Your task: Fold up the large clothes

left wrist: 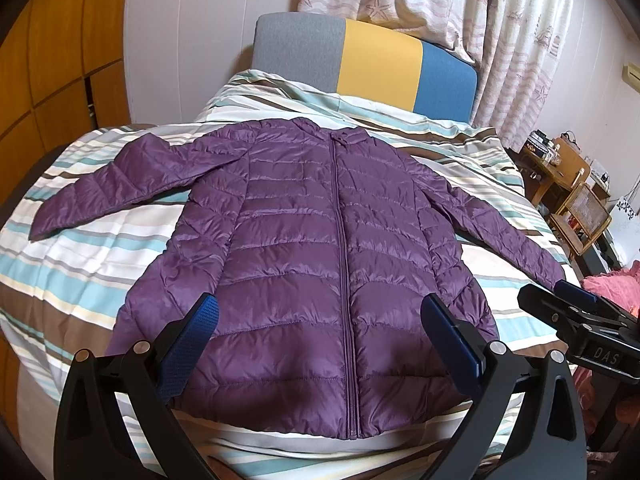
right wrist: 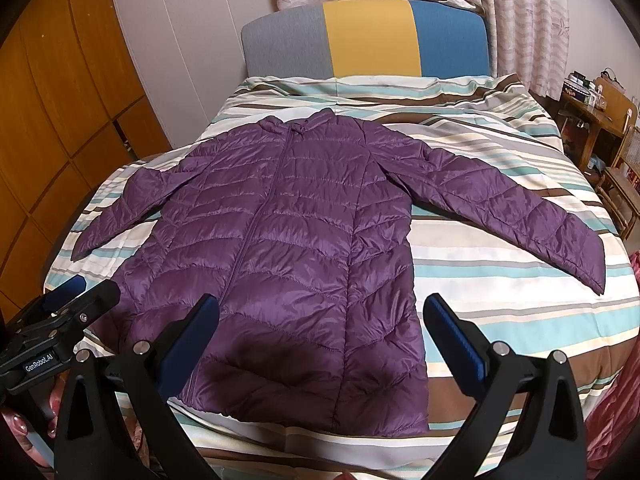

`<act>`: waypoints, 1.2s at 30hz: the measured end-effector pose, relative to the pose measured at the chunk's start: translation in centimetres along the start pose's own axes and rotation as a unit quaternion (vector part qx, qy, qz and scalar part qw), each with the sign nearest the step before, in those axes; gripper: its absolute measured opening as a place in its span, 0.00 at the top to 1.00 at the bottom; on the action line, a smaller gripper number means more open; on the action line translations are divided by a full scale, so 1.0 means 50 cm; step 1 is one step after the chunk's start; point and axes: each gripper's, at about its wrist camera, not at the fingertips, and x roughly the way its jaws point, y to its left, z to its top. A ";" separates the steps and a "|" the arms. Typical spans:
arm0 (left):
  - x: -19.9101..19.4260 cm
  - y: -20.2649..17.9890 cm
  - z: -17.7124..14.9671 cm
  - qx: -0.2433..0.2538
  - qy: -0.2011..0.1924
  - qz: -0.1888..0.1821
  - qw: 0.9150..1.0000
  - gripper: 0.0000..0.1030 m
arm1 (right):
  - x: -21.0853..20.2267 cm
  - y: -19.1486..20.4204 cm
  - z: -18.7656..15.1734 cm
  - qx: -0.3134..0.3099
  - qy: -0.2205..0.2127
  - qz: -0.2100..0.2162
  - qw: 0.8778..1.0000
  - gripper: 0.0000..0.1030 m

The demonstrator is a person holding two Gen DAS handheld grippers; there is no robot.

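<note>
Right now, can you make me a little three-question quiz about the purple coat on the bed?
1. True or false: the purple jacket is zipped shut.
2. What is the jacket lying on: A) a wooden floor, B) the striped bedspread, C) a chair?
3. Fill in: both sleeves are spread ____ from the body.

Key:
1. True; it lies flat, front up.
2. B.
3. Out. The left gripper and right gripper are open and hold nothing.

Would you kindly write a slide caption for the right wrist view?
Open right gripper above a zipped purple quilted puffer jacket lying flat, sleeves spread, on a striped duvet.
</note>
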 end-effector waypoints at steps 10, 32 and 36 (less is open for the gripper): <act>0.002 -0.003 -0.004 -0.001 0.007 0.002 1.000 0.03 | 0.003 -0.002 0.000 0.002 0.006 0.001 1.000 0.02; 0.025 0.010 -0.001 -0.014 0.030 0.006 0.999 0.03 | 0.024 -0.026 -0.002 0.020 0.021 -0.001 1.000 0.02; 0.052 0.026 0.006 -0.021 0.043 0.020 0.999 0.03 | 0.043 -0.057 0.000 0.041 0.016 0.001 0.999 0.02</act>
